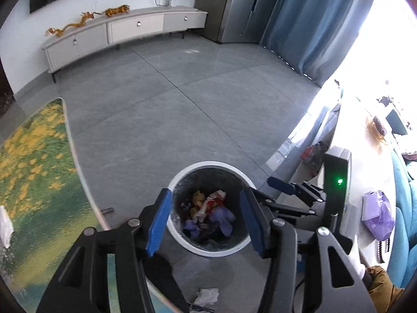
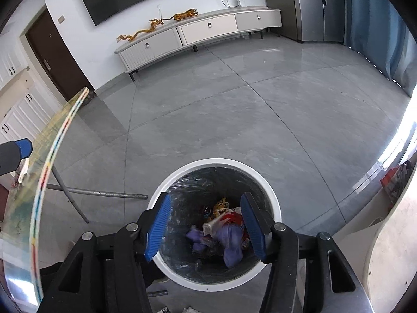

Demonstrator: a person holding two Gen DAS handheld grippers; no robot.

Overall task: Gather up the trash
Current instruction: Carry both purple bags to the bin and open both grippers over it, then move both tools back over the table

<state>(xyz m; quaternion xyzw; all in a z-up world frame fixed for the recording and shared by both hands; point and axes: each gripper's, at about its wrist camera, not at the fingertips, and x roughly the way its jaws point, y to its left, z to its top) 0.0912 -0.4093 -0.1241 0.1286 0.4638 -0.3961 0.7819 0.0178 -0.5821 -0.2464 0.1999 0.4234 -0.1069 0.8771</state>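
Note:
A white round trash bin (image 1: pixel 182 240) with a black liner stands on the grey floor and holds several wrappers and purple scraps (image 1: pixel 208 214). My left gripper (image 1: pixel 206 224) is open and empty above the bin. My right gripper (image 2: pixel 206 227) is also open and empty, directly over the bin (image 2: pixel 273 203), with the trash (image 2: pixel 224 232) below it. The right gripper also shows in the left wrist view (image 1: pixel 284 186), to the right of the bin. A crumpled white tissue (image 1: pixel 207 296) lies on the floor just in front of the bin.
A glass table with a green and yellow pattern (image 1: pixel 39 172) is at the left; its metal legs (image 2: pixel 104 194) show beside the bin. A light counter (image 1: pixel 365 172) with a purple bag (image 1: pixel 378 211) is at the right. A TV cabinet (image 2: pixel 198 34) stands along the far wall.

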